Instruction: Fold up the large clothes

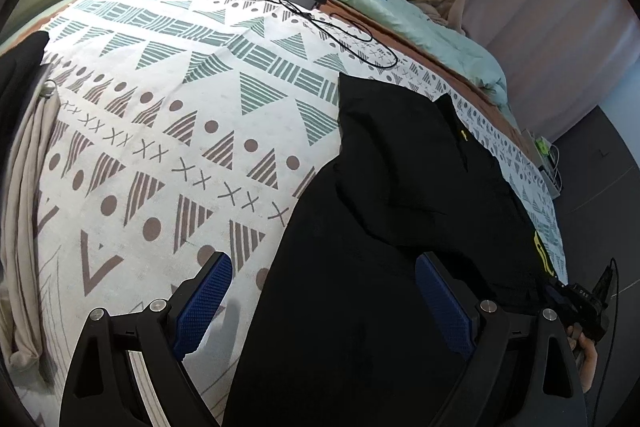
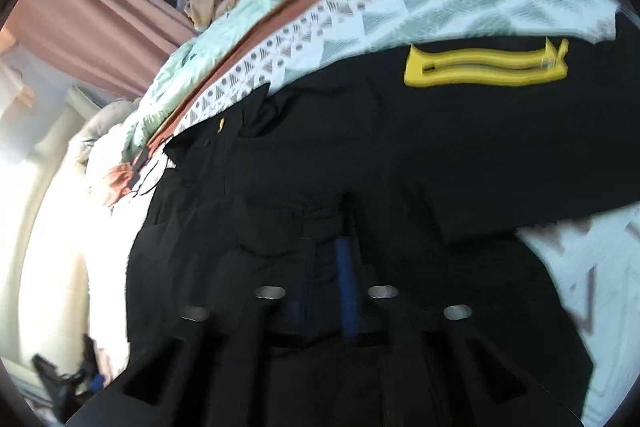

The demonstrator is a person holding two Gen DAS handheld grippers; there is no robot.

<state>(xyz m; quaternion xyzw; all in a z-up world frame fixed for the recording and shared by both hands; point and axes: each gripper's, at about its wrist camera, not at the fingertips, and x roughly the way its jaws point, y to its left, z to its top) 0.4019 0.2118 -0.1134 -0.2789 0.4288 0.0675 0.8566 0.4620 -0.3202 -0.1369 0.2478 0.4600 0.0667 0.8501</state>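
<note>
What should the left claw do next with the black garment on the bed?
Probably lower the left claw and close it on the near edge of the black garment. It is open and grips nothing, and that edge lies between its pads, with the patterned sheet under one and cloth under the other.

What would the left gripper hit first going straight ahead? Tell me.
Probably the black garment: its edge lies between the open left gripper fingers, over the patterned bedspread. Depth is unclear.
</note>
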